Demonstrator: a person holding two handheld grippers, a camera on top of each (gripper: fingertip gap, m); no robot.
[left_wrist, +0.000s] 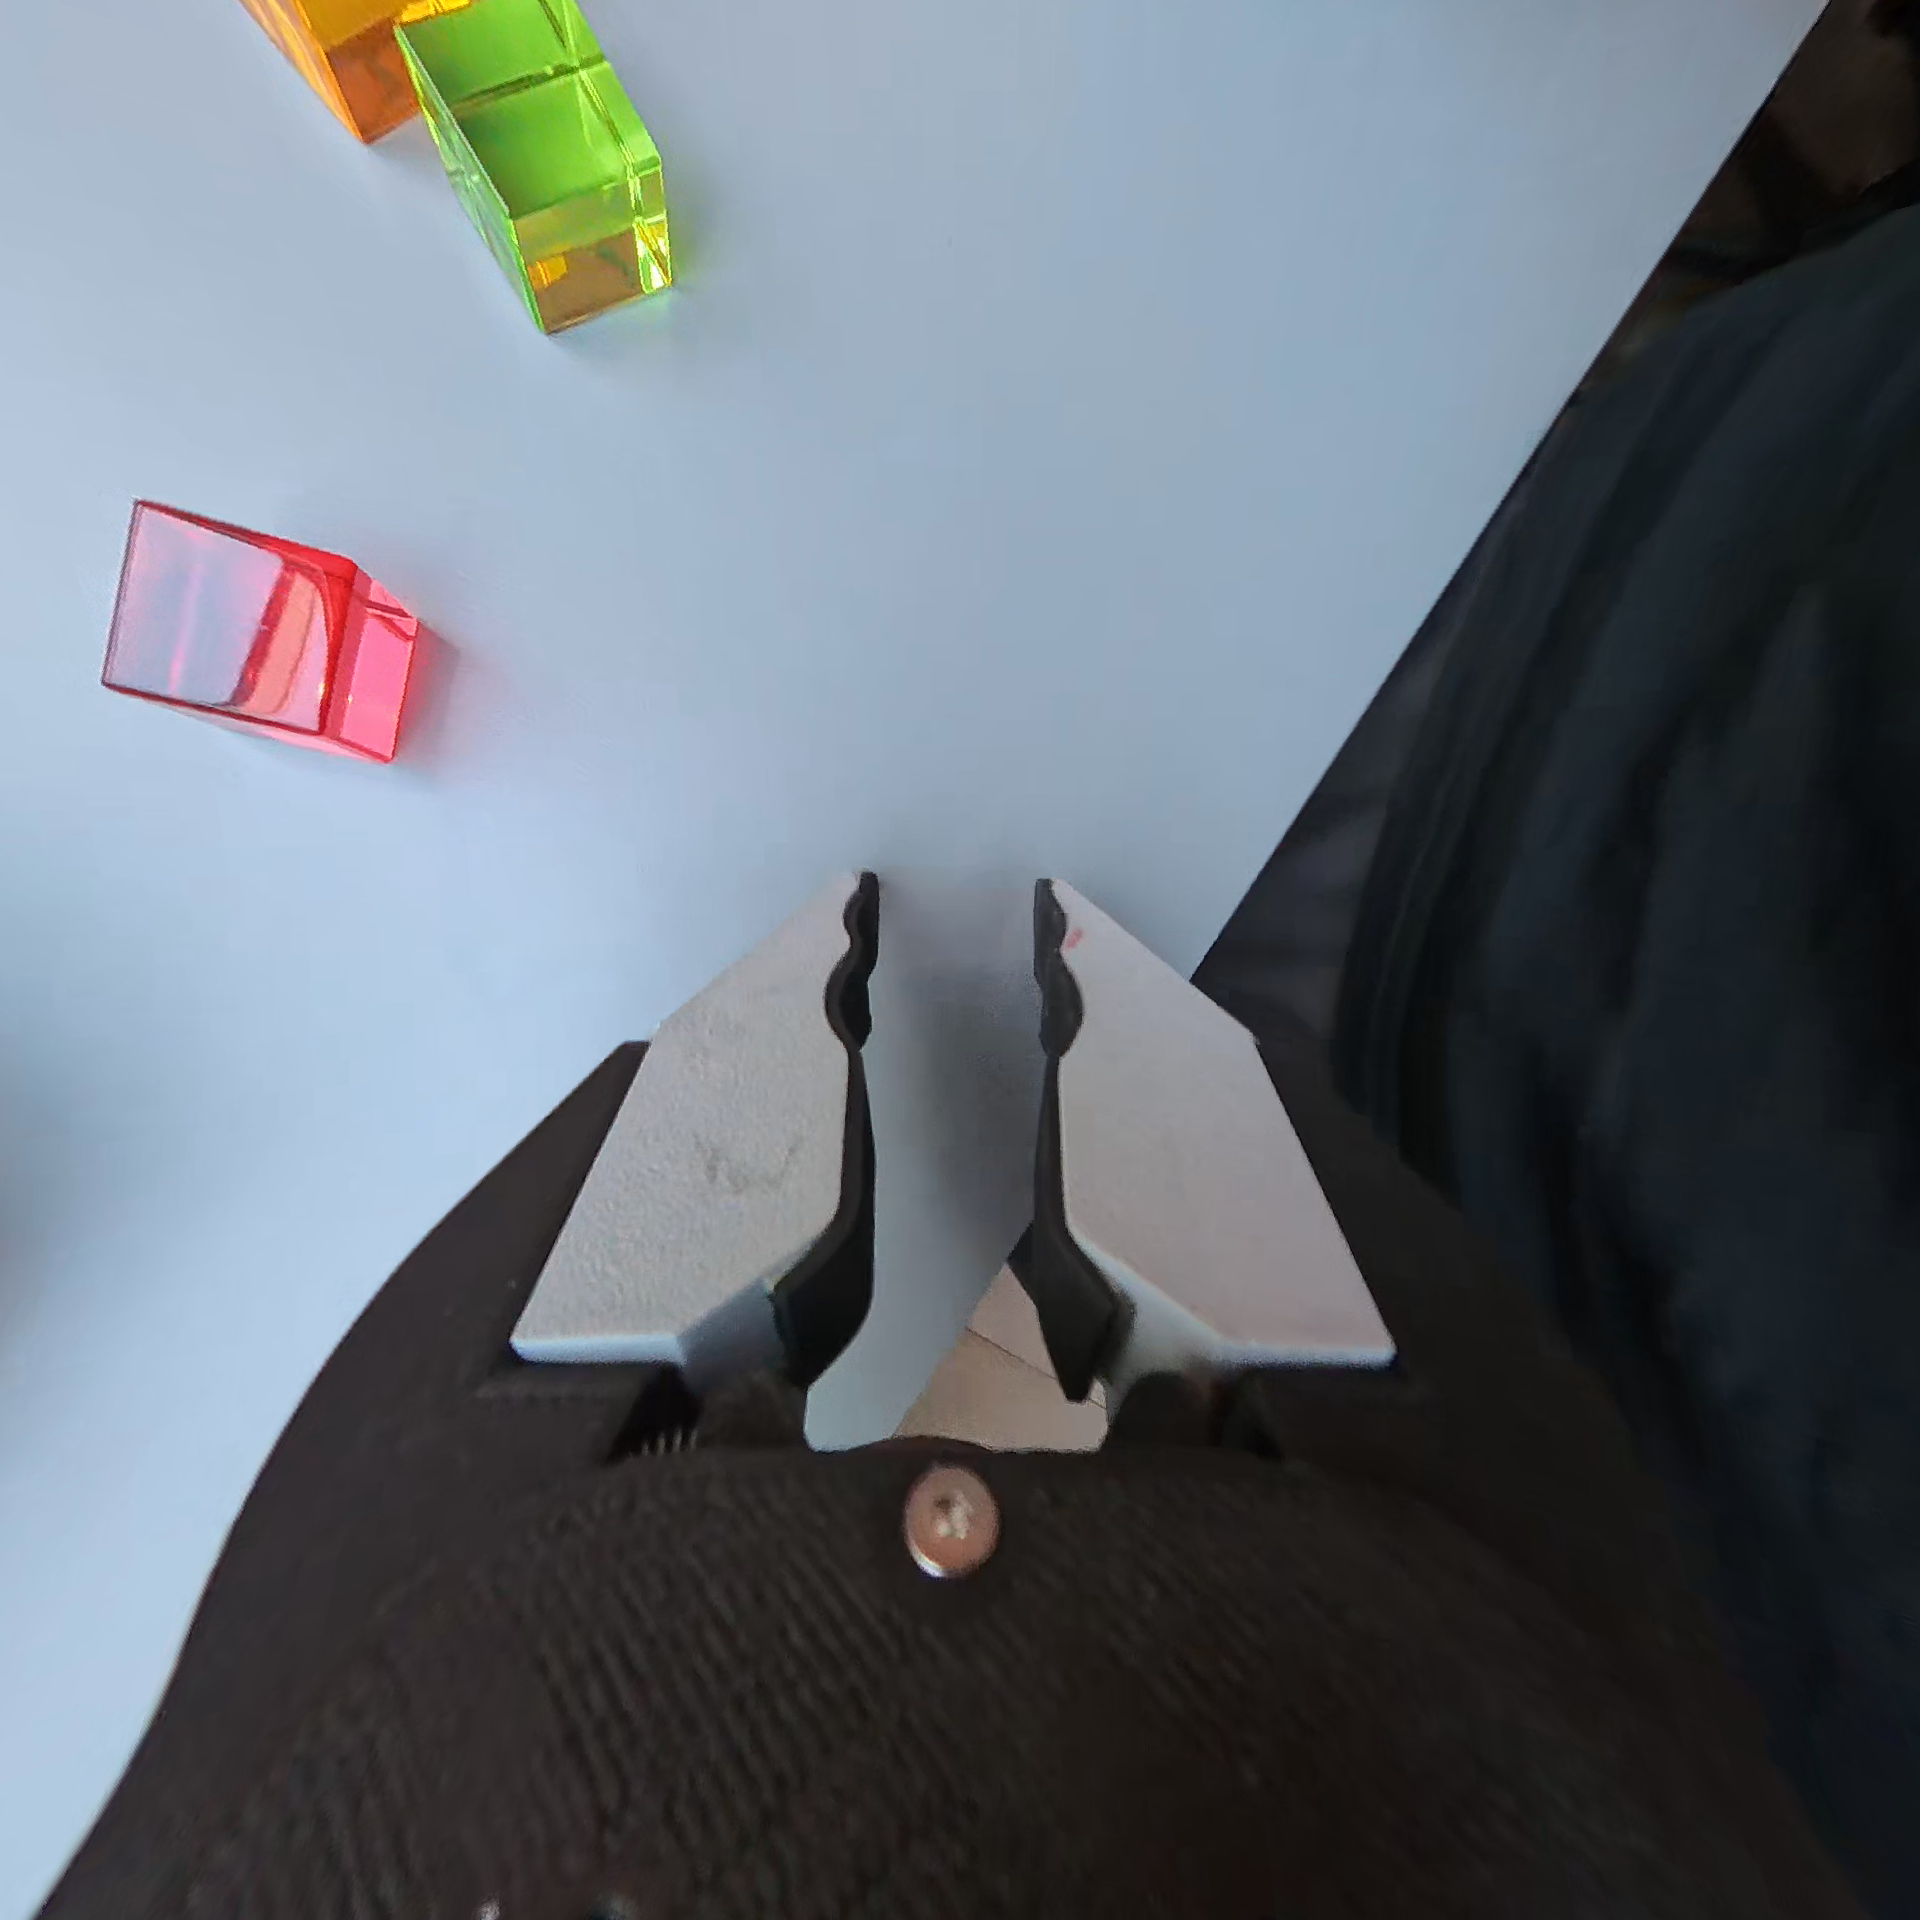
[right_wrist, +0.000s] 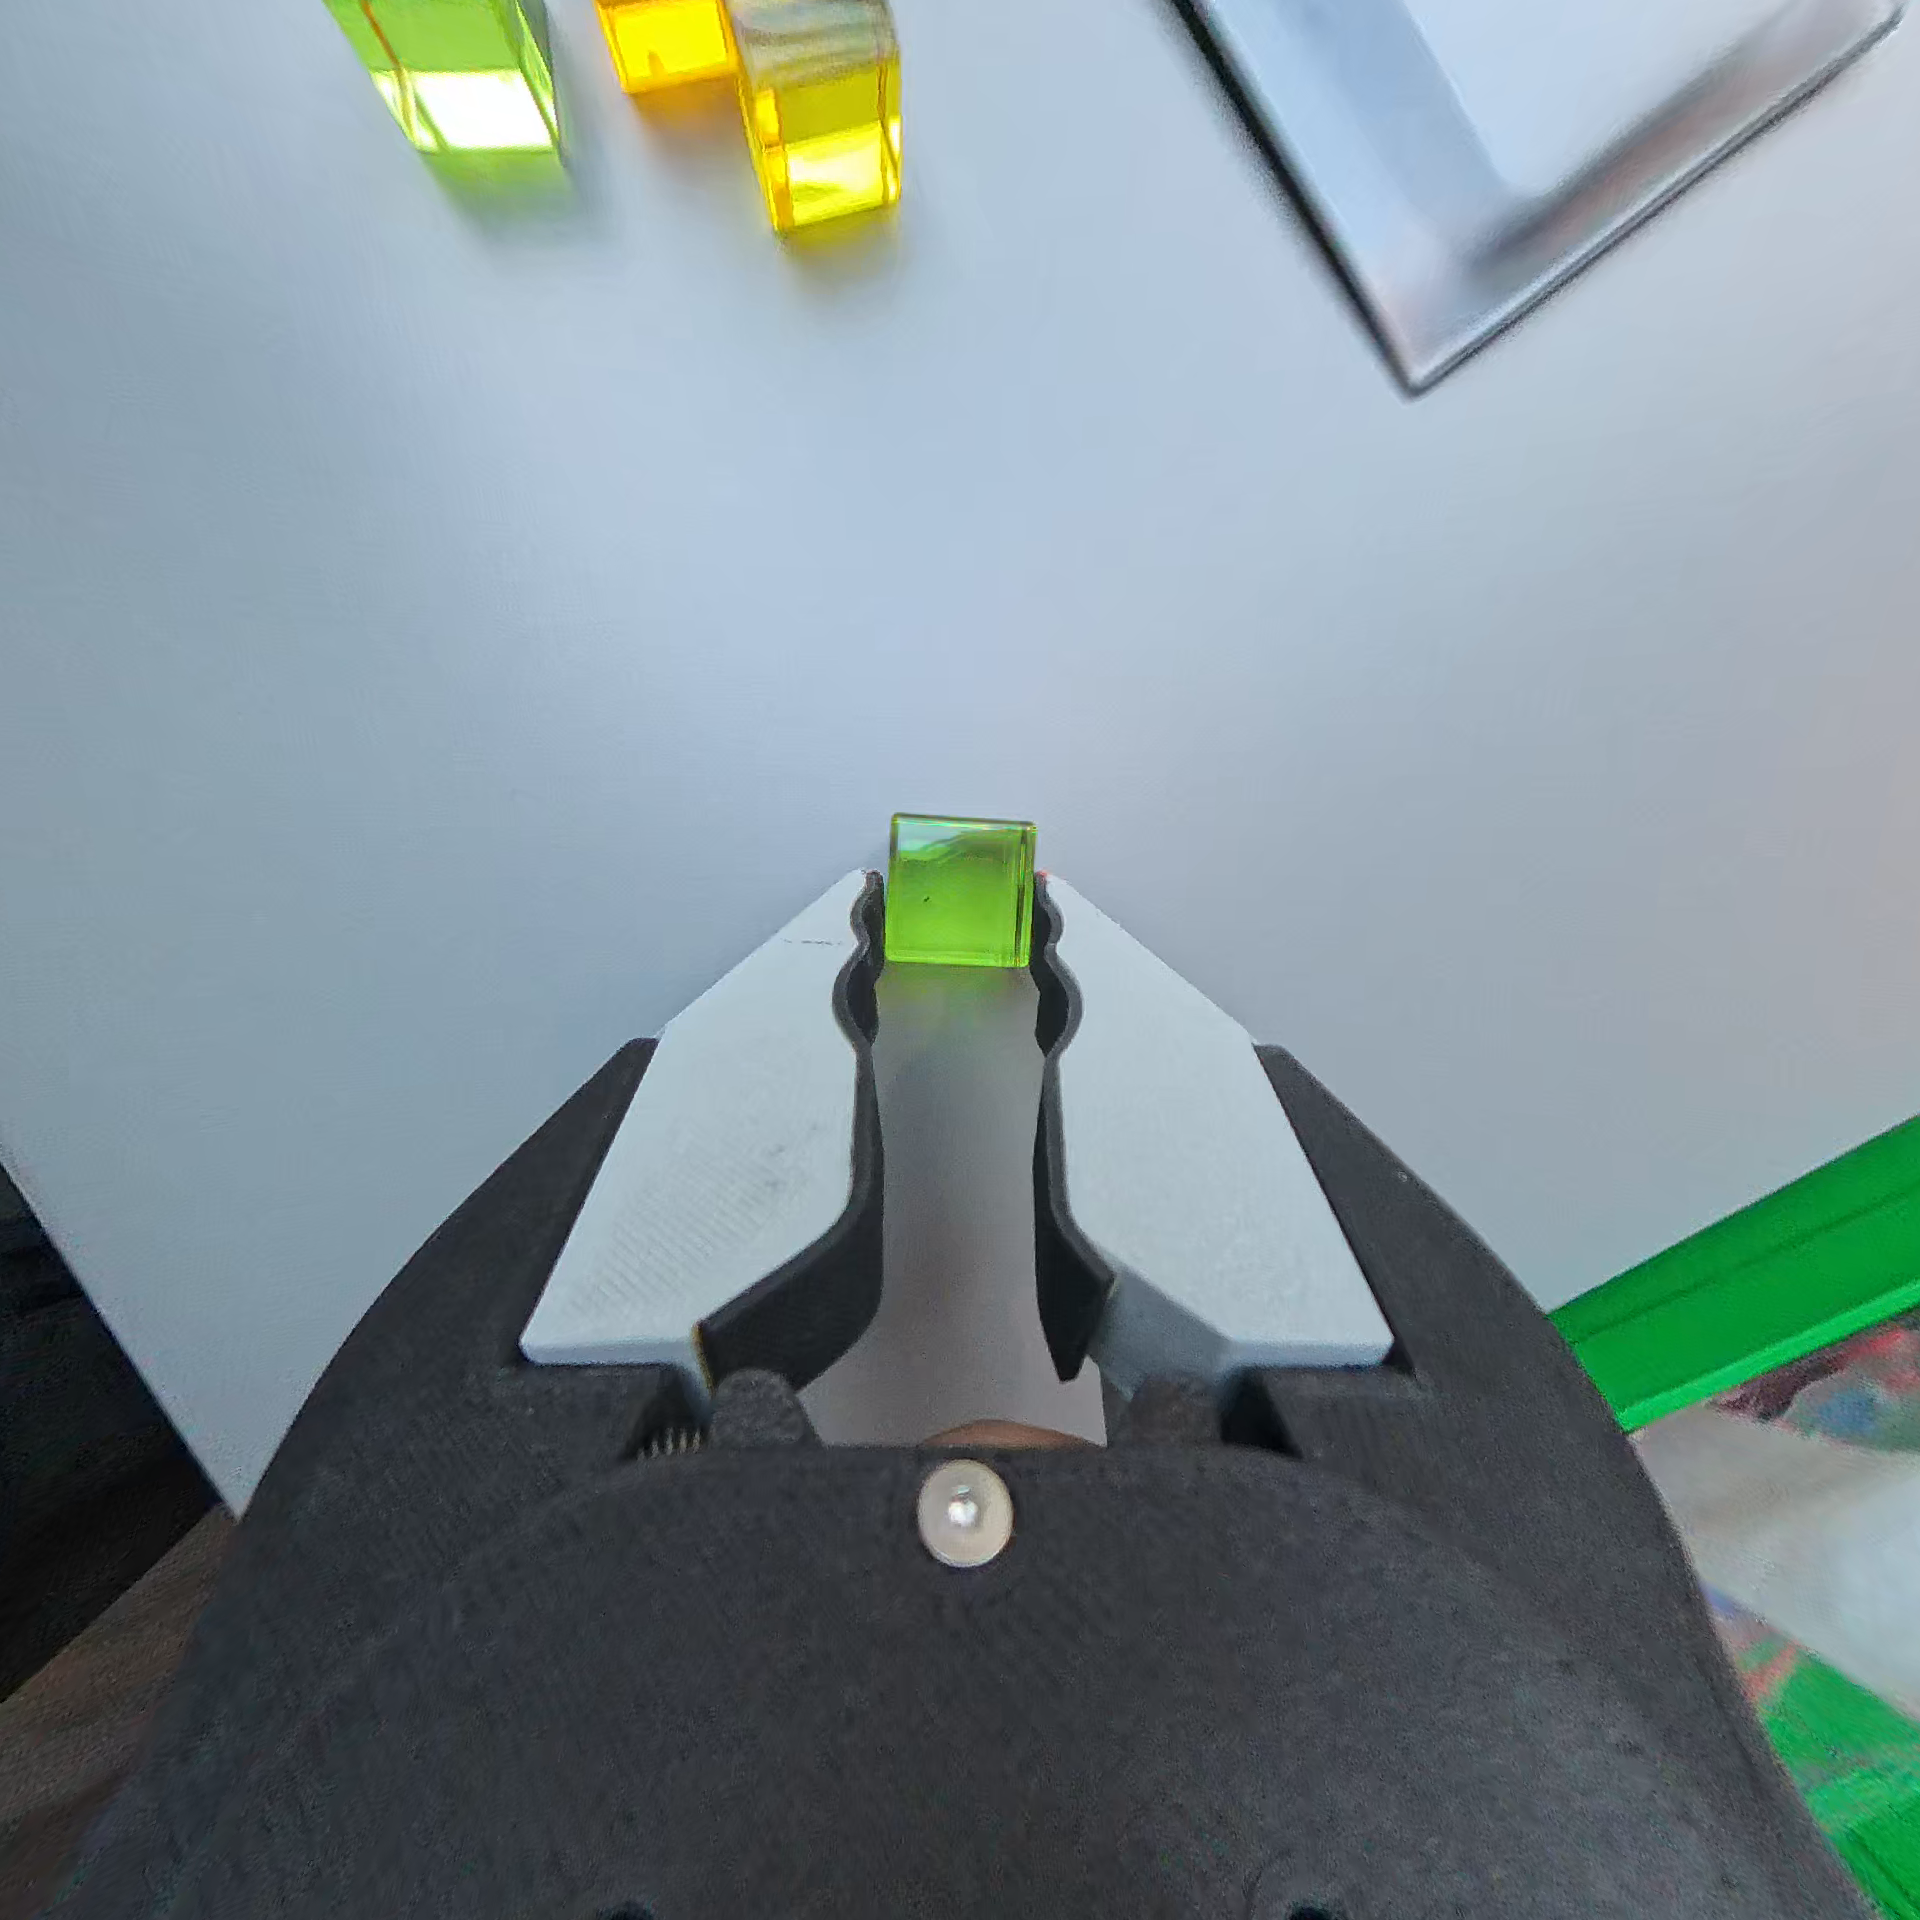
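My right gripper (right_wrist: 958, 894) is shut on a small clear green cube (right_wrist: 958, 896), held between its fingertips above the white table (right_wrist: 935, 520). Ahead of it at the far edge stand a tall green block (right_wrist: 468, 83) and yellow blocks (right_wrist: 821, 125). My left gripper (left_wrist: 956, 894) is open and empty, hovering over the white table (left_wrist: 935, 520) near its edge. A clear red block (left_wrist: 260, 634) lies to its far left. A green block (left_wrist: 551, 166) and an orange block (left_wrist: 353, 62) sit at the top left.
A shiny metal tray (right_wrist: 1538, 156) lies at the top right of the right wrist view. The table edge runs diagonally at the right of the left wrist view, with dark cloth (left_wrist: 1662, 727) beyond it. A green strip (right_wrist: 1745, 1278) lies beyond the table's lower right. Spacing between my two grippers at the tips: around 25 cm. The green block (left_wrist: 551, 166) is about 11 cm from my left fingertips and 15 cm from my right.
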